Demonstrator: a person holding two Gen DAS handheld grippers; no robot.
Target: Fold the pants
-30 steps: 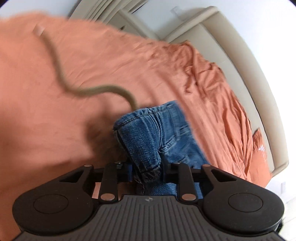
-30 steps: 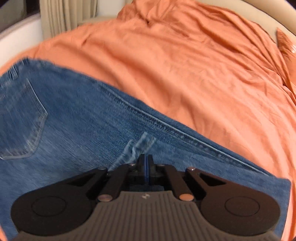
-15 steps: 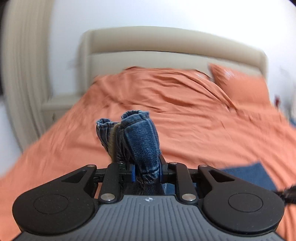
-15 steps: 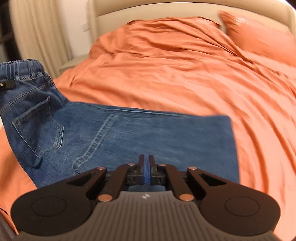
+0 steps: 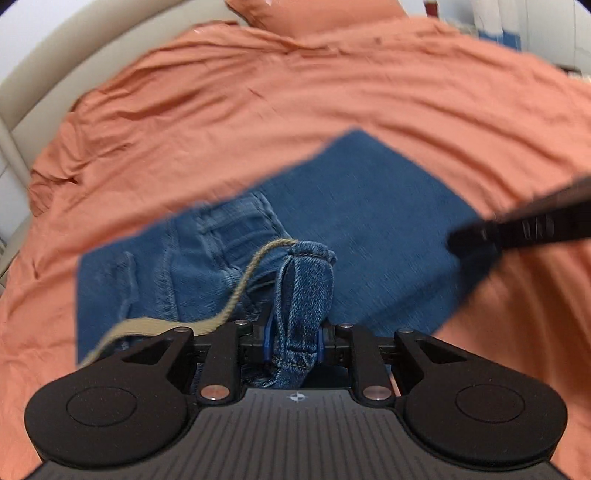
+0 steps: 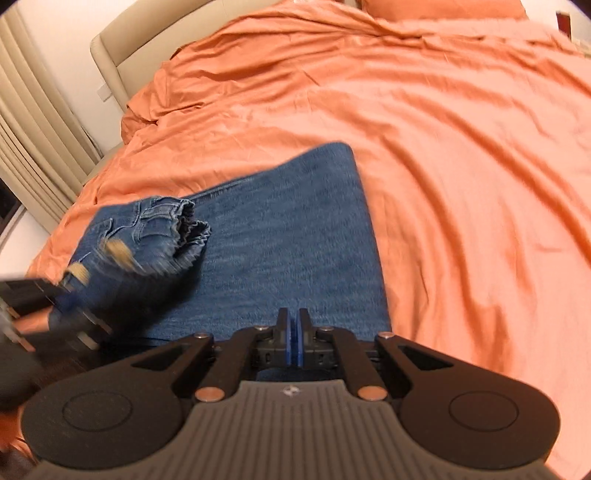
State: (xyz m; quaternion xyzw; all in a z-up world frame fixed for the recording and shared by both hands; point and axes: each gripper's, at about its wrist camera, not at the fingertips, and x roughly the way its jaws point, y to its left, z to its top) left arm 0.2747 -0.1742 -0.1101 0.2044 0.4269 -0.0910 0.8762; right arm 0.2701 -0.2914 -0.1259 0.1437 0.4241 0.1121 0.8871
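Blue denim pants [image 5: 369, 221] lie partly folded on the orange bed cover; in the right wrist view they [image 6: 288, 236] spread ahead of the fingers. My left gripper [image 5: 293, 338] is shut on the bunched waistband [image 5: 303, 291], held over the lower layer, with a tan drawstring [image 5: 236, 306] trailing left. My right gripper [image 6: 294, 341] is shut on the near edge of the folded pants. The right gripper shows blurred at the right in the left wrist view [image 5: 524, 229]. The left gripper shows blurred at the left in the right wrist view [image 6: 55, 299].
The orange bed cover [image 6: 461, 147] is rumpled and fills most of both views. A beige headboard [image 6: 110, 48] and an orange pillow [image 5: 314, 14] are at the far end. Beige curtains [image 6: 29, 122] hang at the left.
The left gripper has carried the waistband over and down onto the spread pants. The right gripper has kept its hold on the edge while the pants settled into a narrower folded panel.
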